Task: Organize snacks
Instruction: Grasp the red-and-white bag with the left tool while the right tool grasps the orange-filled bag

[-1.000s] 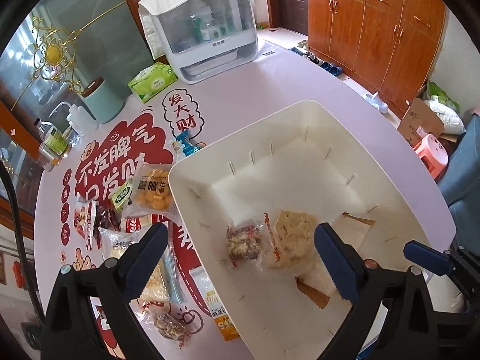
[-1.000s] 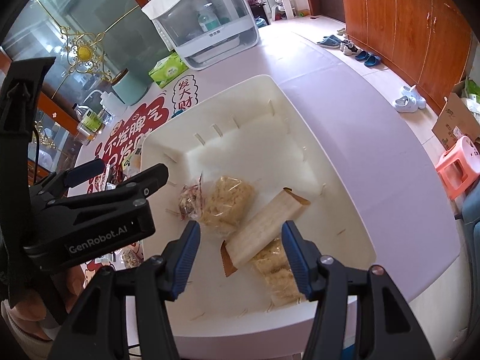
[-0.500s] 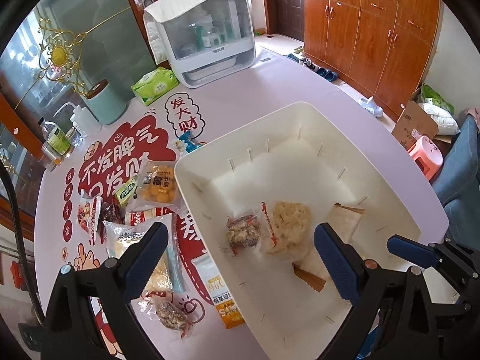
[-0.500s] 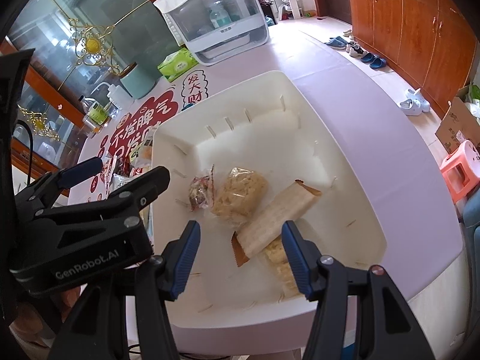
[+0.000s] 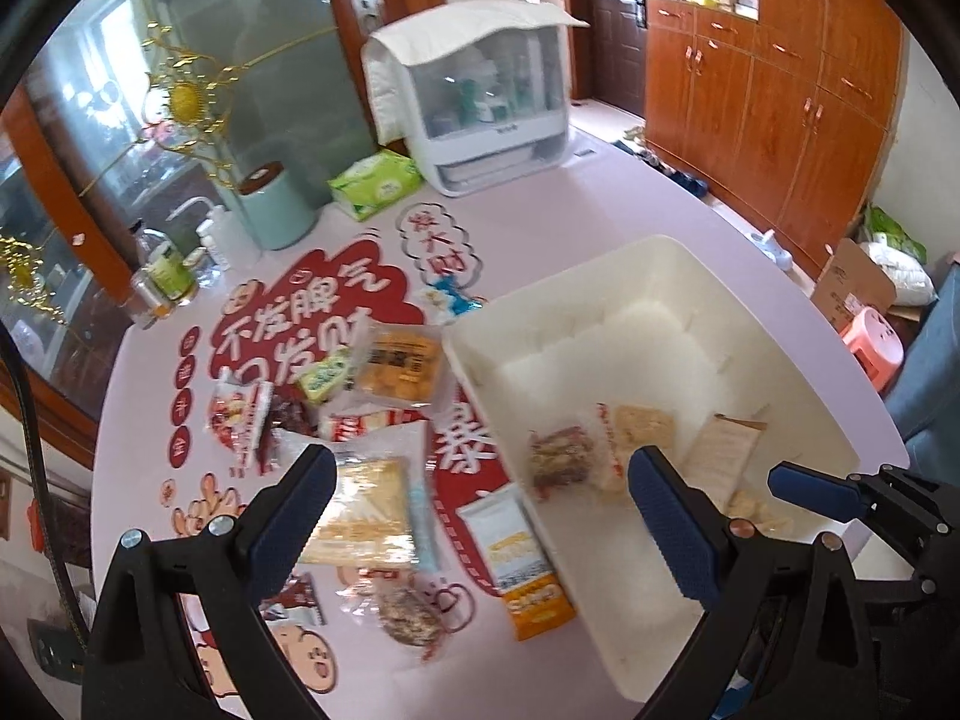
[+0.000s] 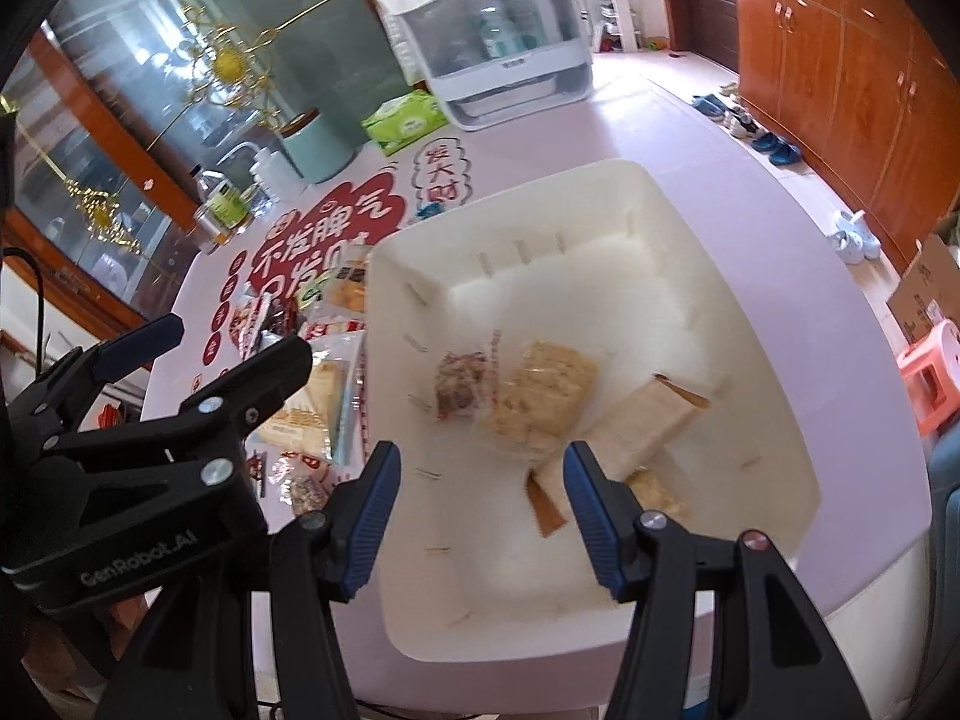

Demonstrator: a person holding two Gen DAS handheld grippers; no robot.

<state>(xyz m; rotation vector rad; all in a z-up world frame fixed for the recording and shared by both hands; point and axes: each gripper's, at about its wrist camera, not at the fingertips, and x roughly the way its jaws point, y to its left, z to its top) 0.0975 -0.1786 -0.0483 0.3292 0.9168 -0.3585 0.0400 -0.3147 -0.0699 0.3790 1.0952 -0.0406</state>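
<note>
A white plastic bin [image 5: 660, 264] [image 6: 744, 324] stands on the pink table and holds several snack packs: a clear pack of pale crackers [image 6: 540, 396], a small mixed-nut pack [image 6: 462, 384] and a long tan packet [image 6: 642, 426]. Loose snacks lie on the table left of the bin: a yellow cracker pack [image 5: 360, 510], an orange biscuit bag [image 5: 396, 366], an orange-and-white sachet [image 5: 522, 558] and red wrappers [image 5: 246, 420]. My left gripper [image 5: 474, 510] is open and empty above the bin's left rim. My right gripper [image 6: 480, 510] is open and empty over the bin's near part.
At the table's back stand a white lidded appliance [image 5: 480, 114], a green tissue pack [image 5: 375, 183], a mint canister [image 5: 276, 210] and bottles [image 5: 159, 276]. Wooden cabinets [image 5: 780, 78] line the right wall. A pink stool [image 5: 870, 348] and a box sit on the floor.
Both grippers have pulled back and up from the bin. The left view has swung left, so more of the loose snacks on the table show. Both stay open and empty.
</note>
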